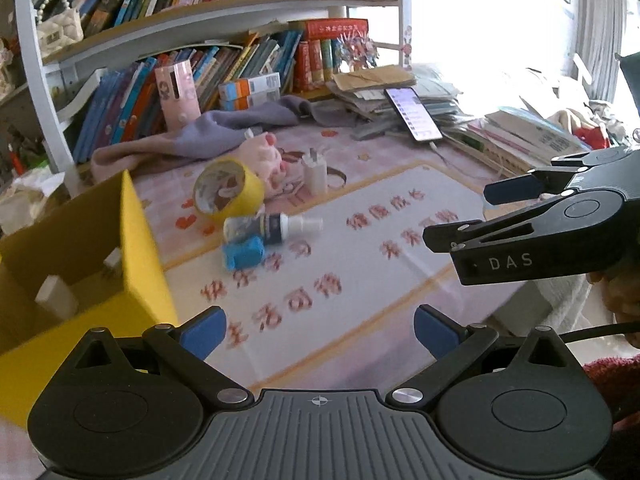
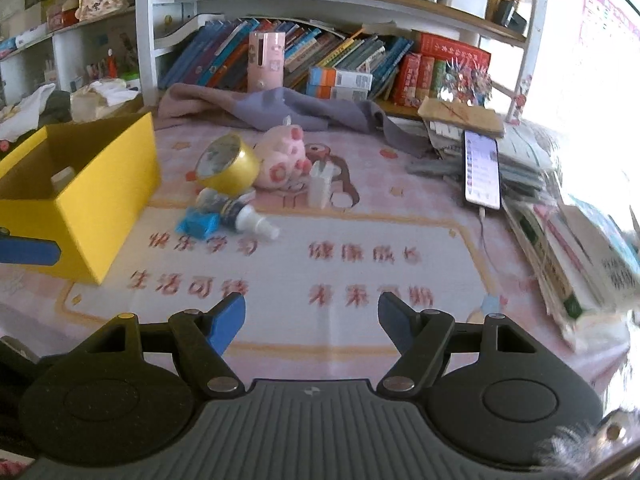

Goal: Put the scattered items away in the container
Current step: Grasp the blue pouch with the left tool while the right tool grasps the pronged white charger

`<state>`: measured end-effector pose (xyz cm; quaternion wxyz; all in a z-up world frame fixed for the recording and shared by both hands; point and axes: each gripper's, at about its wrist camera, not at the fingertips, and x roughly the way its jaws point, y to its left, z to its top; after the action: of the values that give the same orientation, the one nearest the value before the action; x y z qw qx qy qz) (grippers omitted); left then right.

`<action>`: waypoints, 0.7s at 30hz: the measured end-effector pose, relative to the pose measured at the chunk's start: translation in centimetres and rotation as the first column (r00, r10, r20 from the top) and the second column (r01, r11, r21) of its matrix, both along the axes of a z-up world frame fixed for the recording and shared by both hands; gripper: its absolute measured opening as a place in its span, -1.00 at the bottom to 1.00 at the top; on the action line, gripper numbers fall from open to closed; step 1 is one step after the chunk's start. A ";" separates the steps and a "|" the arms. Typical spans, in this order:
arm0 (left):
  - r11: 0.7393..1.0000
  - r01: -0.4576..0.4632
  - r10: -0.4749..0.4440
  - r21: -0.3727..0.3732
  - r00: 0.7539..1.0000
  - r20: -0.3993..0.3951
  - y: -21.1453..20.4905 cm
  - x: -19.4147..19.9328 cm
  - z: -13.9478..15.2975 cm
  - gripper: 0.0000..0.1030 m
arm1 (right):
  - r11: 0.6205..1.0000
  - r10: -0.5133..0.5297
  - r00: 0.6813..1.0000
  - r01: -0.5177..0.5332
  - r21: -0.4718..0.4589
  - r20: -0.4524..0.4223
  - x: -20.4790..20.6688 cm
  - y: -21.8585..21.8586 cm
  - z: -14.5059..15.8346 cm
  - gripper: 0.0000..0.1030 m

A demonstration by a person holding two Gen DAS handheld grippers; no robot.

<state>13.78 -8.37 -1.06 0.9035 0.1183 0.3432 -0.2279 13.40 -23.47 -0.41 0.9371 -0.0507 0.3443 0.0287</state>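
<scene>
A yellow cardboard box stands open at the left of the pink desk mat, with a white item inside. Scattered beside it lie a yellow tape roll, a small spray bottle, a blue crumpled item, a pink pig toy and a white charger plug. My left gripper is open and empty, over the mat's near part. My right gripper is open and empty; it also shows in the left wrist view at the right.
A grey-purple cloth lies behind the items. A phone on a cable leans on stacked papers and books at the right. Bookshelves and a pink canister stand at the back.
</scene>
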 end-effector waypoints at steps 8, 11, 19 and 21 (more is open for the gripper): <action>0.993 -0.117 0.117 0.018 0.993 -0.025 -3.7 5.0 -1.0 0.97 | 0.998 0.065 0.998 -0.065 0.016 0.007 6.3 -4.5 0.0 0.39; 0.985 -0.169 0.170 0.026 0.985 -0.044 -4.4 6.6 -1.4 0.97 | 0.994 0.103 0.995 -0.103 0.034 0.000 8.5 -5.6 -0.4 0.39; 0.937 -0.339 0.341 0.081 0.940 -0.016 -5.5 10.7 -2.3 0.94 | 0.980 0.151 0.988 -0.144 0.134 -0.038 14.6 -7.1 -2.8 0.38; 0.927 -0.362 0.367 0.098 0.930 -0.038 -5.5 11.9 -2.9 0.91 | 0.976 0.159 0.986 -0.151 0.155 -0.045 16.0 -7.0 -3.5 0.37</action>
<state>25.65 -13.85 -3.97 0.9141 0.0864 0.3938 -0.0438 29.44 -30.50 -3.87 0.9229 -0.0052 0.3626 0.1292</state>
